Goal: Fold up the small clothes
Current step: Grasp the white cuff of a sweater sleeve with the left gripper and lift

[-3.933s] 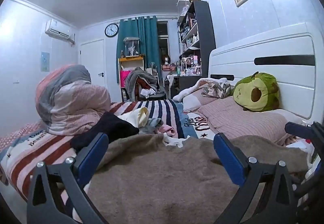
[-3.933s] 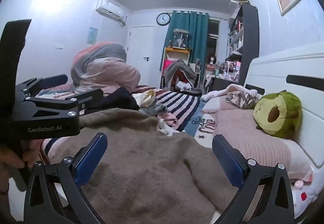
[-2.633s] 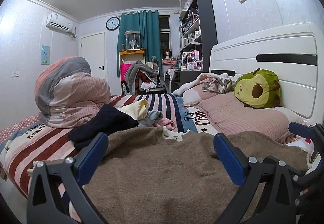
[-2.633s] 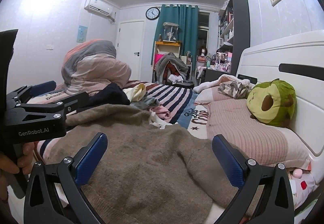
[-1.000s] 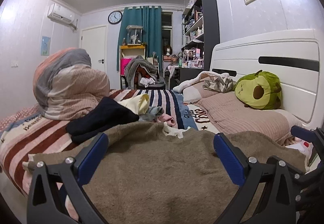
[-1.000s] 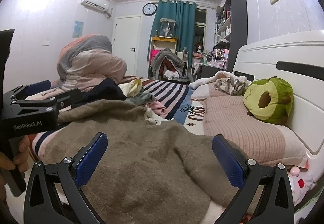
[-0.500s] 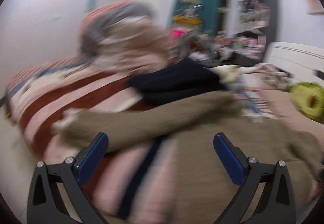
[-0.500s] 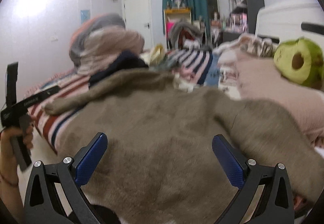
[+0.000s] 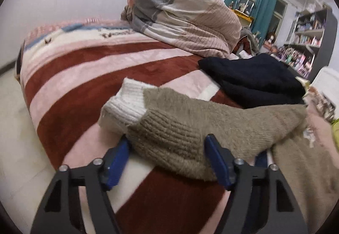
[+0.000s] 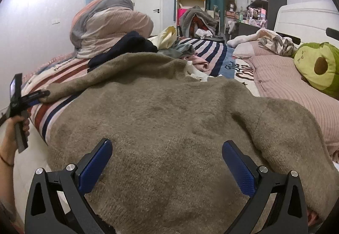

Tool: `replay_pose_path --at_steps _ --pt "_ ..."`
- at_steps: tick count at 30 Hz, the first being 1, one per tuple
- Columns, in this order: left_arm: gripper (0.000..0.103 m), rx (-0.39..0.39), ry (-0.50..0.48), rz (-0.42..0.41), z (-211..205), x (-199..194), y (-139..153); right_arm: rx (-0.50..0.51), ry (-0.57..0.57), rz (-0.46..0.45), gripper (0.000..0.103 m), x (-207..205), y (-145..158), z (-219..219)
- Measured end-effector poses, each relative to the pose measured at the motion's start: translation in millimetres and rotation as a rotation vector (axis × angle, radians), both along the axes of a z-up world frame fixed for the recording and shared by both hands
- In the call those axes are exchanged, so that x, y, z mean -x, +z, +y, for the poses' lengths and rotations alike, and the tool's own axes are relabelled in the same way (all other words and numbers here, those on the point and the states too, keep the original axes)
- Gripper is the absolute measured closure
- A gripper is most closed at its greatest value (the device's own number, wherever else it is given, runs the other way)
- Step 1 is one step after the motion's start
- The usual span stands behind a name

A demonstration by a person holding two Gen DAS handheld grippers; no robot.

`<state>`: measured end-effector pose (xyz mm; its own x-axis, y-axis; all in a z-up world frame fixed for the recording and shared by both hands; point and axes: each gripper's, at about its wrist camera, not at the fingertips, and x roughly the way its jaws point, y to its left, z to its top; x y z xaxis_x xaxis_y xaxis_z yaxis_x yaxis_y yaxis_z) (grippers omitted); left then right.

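Sweater (image 9: 190,128), taupe fuzzy knit, lies spread on bed. L wrist view: one sleeve stretches across striped blanket (image 9: 89,69) (plush fleece, dark red/pink/cream bands). Sleeve end has ribbed cuff w/ cream ribbed inner cuff (image 9: 127,105) poking out. L gripper (image 9: 167,157): blue textured pads set either side of ribbed sleeve end, fingers part-way closed around it; left pad tucked under cuff edge, right pad against knit. Firm clamp or not: cannot tell. Behind sleeve, dark navy knit garment (image 9: 254,79), lumpy heap, touching sleeve's far edge. Further back, rolled duvet (image 9: 186,14), pink/grey/cream stripes, bulky rounded mound.

R wrist view: sweater body (image 10: 169,128) fills centre, flat w/ soft wrinkles, hem draped over bed edge nearest cam. R gripper (image 10: 167,162) fingers spread wide, blue pads over hem area, nothing between them but flat knit below. Far left, L hand (image 10: 19,130) grips the other tool handle, its tip at sleeve end. Avocado plush (image 10: 317,66), green, rounded, brown pit spot, rests on pink ribbed pillow (image 10: 281,81) at right. Small clothes pile (image 10: 178,47) beyond neckline, mixed cream/grey/pink.
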<state>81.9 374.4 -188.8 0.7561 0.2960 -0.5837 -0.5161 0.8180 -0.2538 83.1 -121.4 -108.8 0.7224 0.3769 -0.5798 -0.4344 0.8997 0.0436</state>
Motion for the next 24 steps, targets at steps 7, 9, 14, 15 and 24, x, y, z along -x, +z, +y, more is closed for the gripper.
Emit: replay_pose_path --at_steps 7,9,14,15,24 --pt "0.091 -0.046 -0.036 -0.094 -14.2 4.8 37.5 -0.022 -0.014 0.006 0.0 -0.5 -1.0 -9.6" --pt "0.091 -0.067 -0.075 -0.16 -29.4 10.7 64.5 -0.049 -0.016 0.007 0.0 0.9 -0.4 -15.0" --pt "0.091 -0.135 -0.229 -0.352 -91.9 25.8 141.5 -0.111 -0.02 -0.013 0.0 9.2 4.0 -32.8" --pt "0.091 -0.148 -0.287 -0.392 -112.1 28.1 158.2 -0.121 -0.022 -0.021 0.0 12.1 5.2 -37.4" --pt "0.091 -0.057 -0.893 -0.417 -306.7 18.4 180.1 -0.201 -0.082 -0.089 0.0 37.6 9.7 -94.2"
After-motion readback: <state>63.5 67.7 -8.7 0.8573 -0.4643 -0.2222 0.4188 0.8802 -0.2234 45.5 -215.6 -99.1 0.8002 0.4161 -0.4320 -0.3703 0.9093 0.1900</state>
